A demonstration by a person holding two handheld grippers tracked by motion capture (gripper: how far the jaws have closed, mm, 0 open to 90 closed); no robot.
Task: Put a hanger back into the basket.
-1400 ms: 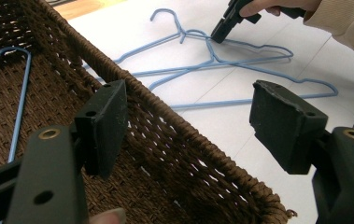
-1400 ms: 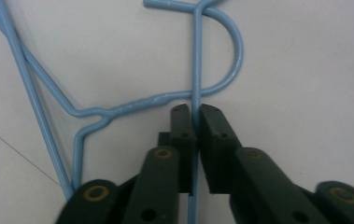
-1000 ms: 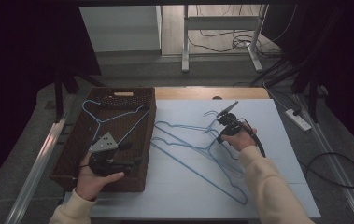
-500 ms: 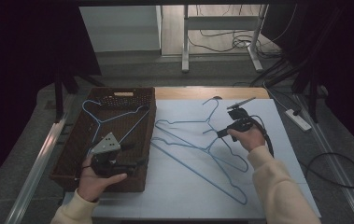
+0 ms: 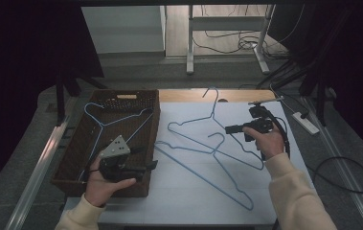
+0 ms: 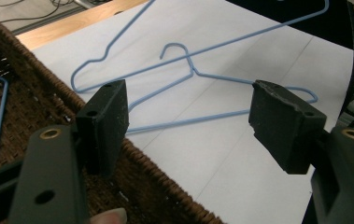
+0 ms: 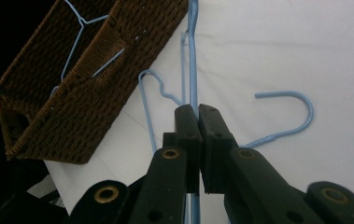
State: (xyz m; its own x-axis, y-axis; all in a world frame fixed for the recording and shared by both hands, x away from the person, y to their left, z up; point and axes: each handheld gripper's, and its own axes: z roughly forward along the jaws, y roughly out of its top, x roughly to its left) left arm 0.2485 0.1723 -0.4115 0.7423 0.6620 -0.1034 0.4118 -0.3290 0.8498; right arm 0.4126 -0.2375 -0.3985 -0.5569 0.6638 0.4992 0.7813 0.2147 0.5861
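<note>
On the white tabletop [image 5: 284, 187] lie two blue wire hangers. My right gripper [image 5: 229, 128] is shut on a wire of the far hanger [image 5: 213, 105], whose hook points toward the table's far edge. In the right gripper view the jaws [image 7: 198, 116] meet on that blue wire [image 7: 192, 56]. The near hanger [image 5: 203, 177] lies flat, and its hook [image 7: 300, 107] is close by. My left gripper [image 5: 145, 159] hovers open over the right rim of the brown wicker basket [image 5: 153, 124], nothing between its jaws [image 6: 188, 121]. A third blue hanger [image 5: 103, 125] rests inside the basket.
The basket [image 6: 156, 186] takes up the table's left side. A wooden strip [image 5: 184, 95] runs along the far edge. On the floor at the right are a power strip [image 5: 303, 122] and cables [image 5: 346, 175]. A metal frame stands beyond the table.
My right hand has lifted and drawn to the right, carrying the far hanger with it. The left hand and its gripper have stayed over the basket rim.
</note>
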